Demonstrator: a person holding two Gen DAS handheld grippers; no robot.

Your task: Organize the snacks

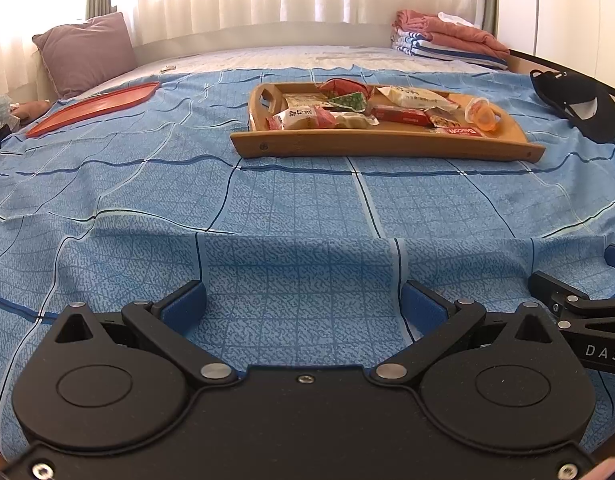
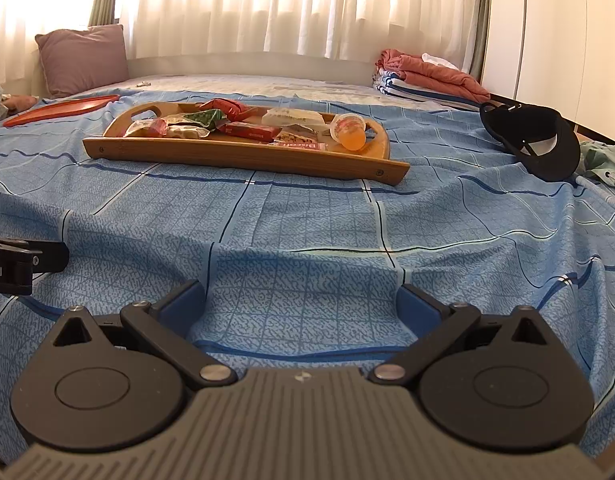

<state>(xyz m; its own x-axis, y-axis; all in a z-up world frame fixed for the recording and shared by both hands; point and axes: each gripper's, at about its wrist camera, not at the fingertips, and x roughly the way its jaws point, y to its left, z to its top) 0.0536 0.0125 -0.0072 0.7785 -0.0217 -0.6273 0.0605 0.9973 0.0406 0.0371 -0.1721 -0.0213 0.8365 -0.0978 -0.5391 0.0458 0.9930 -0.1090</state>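
A wooden tray (image 1: 347,145) (image 2: 211,151) lies on the blue checked bedspread, well ahead of both grippers. It holds several snack packets: a red bar (image 1: 399,114) (image 2: 251,131), a green packet (image 1: 349,101) (image 2: 203,117), a white packet (image 1: 413,97) (image 2: 293,117) and an orange jelly cup (image 1: 483,115) (image 2: 349,131) on its side. A flat red tray (image 1: 95,107) (image 2: 59,110) lies far left. My left gripper (image 1: 303,300) and my right gripper (image 2: 301,298) hover low over the cloth, both open with nothing between their blue pads.
A black cap (image 1: 579,106) (image 2: 535,142) lies to the right of the wooden tray. Folded towels (image 1: 447,38) (image 2: 427,74) sit at the back right, a mauve pillow (image 1: 85,50) (image 2: 83,58) at the back left. The other gripper's side shows at each view's edge.
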